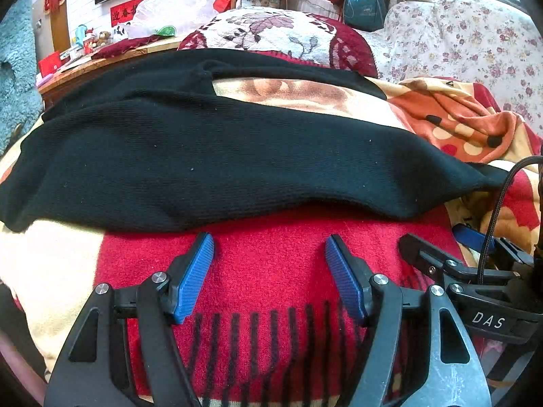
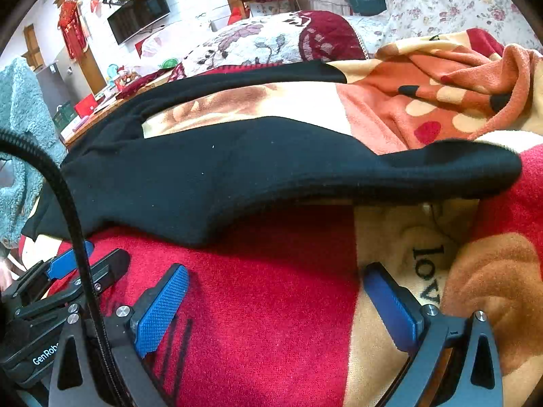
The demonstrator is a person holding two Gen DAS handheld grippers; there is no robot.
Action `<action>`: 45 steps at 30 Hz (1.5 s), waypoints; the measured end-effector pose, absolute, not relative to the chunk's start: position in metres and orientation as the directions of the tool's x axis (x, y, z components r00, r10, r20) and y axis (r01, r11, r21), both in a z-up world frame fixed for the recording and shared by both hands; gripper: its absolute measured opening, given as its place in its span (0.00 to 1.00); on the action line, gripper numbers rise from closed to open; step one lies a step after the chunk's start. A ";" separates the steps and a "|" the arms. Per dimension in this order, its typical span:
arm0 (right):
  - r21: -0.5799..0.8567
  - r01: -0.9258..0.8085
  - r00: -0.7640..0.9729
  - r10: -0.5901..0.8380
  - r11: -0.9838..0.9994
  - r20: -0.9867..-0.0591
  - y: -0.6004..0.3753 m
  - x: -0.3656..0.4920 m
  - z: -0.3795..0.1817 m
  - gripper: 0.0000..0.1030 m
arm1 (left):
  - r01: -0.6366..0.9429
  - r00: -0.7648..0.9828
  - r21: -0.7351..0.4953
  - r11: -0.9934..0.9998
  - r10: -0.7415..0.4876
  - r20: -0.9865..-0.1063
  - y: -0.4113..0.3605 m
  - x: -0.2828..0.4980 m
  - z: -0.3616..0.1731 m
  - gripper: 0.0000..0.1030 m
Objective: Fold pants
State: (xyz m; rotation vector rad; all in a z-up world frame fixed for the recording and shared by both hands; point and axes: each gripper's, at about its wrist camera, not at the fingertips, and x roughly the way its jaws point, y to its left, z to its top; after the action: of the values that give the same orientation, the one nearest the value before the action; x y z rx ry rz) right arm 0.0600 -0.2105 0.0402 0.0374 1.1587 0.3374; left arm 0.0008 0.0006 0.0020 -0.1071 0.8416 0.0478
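Observation:
Black knit pants (image 1: 210, 156) lie spread across a red and cream blanket (image 1: 271, 271), both legs stretching to the right with a gap of blanket between them. In the right wrist view the pants (image 2: 220, 176) show the near leg's cuff end at the right. My left gripper (image 1: 269, 249) hovers open just short of the near leg's edge, holding nothing. My right gripper (image 2: 275, 278) is open too, over bare blanket (image 2: 271, 305) below the near leg. Each gripper appears at the edge of the other's view: the right gripper (image 1: 441, 257) and the left gripper (image 2: 91, 264).
A crumpled orange spotted cloth (image 1: 458, 122) lies right of the pants. A floral cushion (image 1: 271, 30) sits behind them, a flowered sofa cover (image 1: 475, 40) at the far right. A teal fluffy fabric (image 1: 17, 68) hangs left. A cluttered wooden table (image 1: 78, 68) stands at the back left.

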 end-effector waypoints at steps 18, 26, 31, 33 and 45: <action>0.205 -0.241 0.335 0.280 0.948 -0.900 -0.210 0.060 0.036 1.00 | -0.025 0.583 -0.030 0.999 -0.010 -0.813 0.001 0.011 0.008 0.67; 0.215 -0.262 0.260 0.283 0.941 -0.923 -0.191 0.070 0.068 0.85 | -0.041 0.628 -0.044 0.998 -0.008 -0.778 0.016 -0.004 0.046 0.67; 0.216 -0.313 0.286 0.309 0.925 -0.907 -0.172 0.072 0.098 0.85 | -0.069 0.684 -0.098 0.993 -0.025 -0.729 0.037 -0.012 0.074 0.67; 0.198 -0.323 0.310 0.301 0.926 -0.902 -0.167 0.073 0.109 0.85 | -0.086 0.700 -0.108 0.990 -0.017 -0.714 0.046 -0.014 0.082 0.67; 0.155 -0.366 0.356 0.292 0.918 -0.888 -0.147 0.087 0.135 0.85 | -0.136 0.727 -0.093 0.986 0.036 -0.686 0.074 -0.010 0.099 0.67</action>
State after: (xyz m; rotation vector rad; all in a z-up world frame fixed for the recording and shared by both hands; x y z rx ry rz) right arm 0.0867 -0.1465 0.1354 -0.0740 1.1301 0.4255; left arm -0.0096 0.0739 0.0986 -0.1407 0.7515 0.0954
